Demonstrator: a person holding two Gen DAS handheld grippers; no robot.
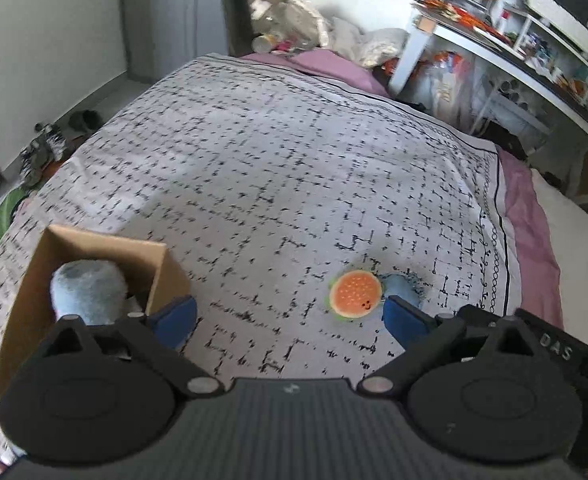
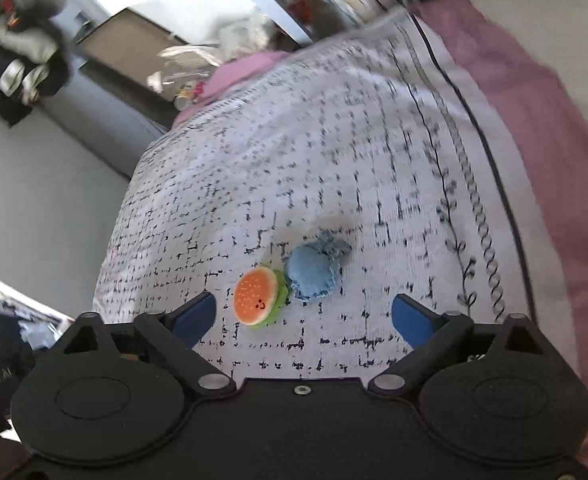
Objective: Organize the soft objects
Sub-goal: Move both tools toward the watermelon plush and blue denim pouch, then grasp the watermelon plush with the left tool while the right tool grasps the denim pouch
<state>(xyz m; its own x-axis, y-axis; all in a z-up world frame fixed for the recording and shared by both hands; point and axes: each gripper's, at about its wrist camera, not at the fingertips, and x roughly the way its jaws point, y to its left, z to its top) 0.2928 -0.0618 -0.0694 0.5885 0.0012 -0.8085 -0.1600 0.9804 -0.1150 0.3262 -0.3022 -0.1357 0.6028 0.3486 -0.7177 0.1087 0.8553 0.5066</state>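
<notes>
A small orange burger plush (image 1: 356,294) (image 2: 258,297) with a green rim lies on the patterned bedspread (image 1: 261,168). Touching it on its right is a blue fabric ball (image 2: 313,277), mostly hidden behind a fingertip in the left wrist view (image 1: 401,287). A cardboard box (image 1: 25,308) stands at the left with a pale blue fluffy plush (image 1: 87,292) inside. My left gripper (image 1: 289,318) is open, nothing between its blue pads, the burger just inside the right pad. My right gripper (image 2: 304,322) is open above both toys, holding nothing.
A pink sheet (image 1: 528,240) and white bedding border the bedspread on the right. A white desk with shelves (image 1: 506,36) stands beyond the bed. A heap of plush and bags (image 1: 294,28) sits at the far end. Shoes (image 1: 45,140) lie on the floor at the left.
</notes>
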